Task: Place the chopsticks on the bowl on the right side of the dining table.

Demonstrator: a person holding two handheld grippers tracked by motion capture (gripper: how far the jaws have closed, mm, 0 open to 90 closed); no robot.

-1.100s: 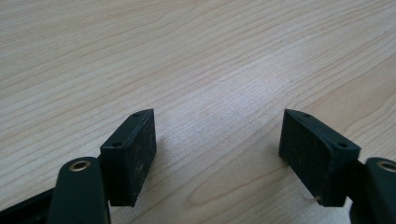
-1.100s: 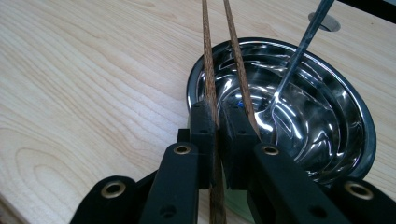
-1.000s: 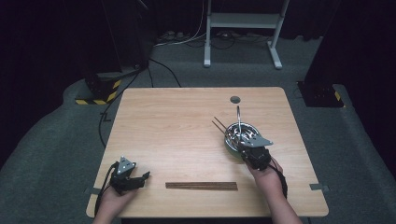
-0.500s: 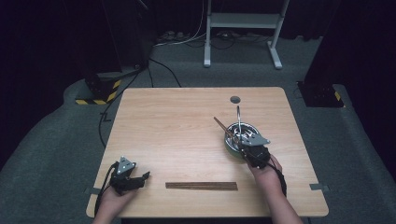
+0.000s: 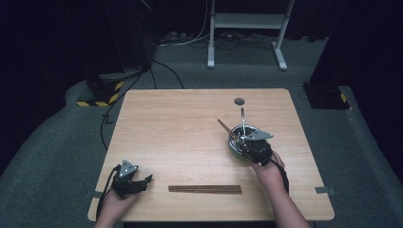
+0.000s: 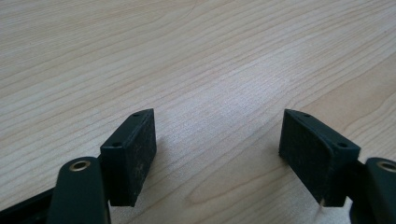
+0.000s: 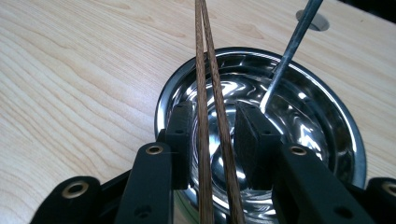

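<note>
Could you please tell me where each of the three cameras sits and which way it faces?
High view: above the near table edge, looking forward and down on the table; both forearms show.
Left gripper view: on the left hand-held gripper, facing bare wood.
Right gripper view: on the right hand-held gripper, facing the steel bowl and chopsticks.
Shared: bowl and chopsticks appear in the high view too.

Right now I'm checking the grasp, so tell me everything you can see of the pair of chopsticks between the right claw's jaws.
The pair of thin dark-brown wooden chopsticks runs lengthwise between the jaws of the right claw, which stand close on either side; whether they press it I cannot tell. The two sticks lie nearly together, spreading slightly toward the camera. They pass over the shiny round steel bowl and out beyond its far rim above the pale wooden table. From the high view their tips stick out up and left.
</note>
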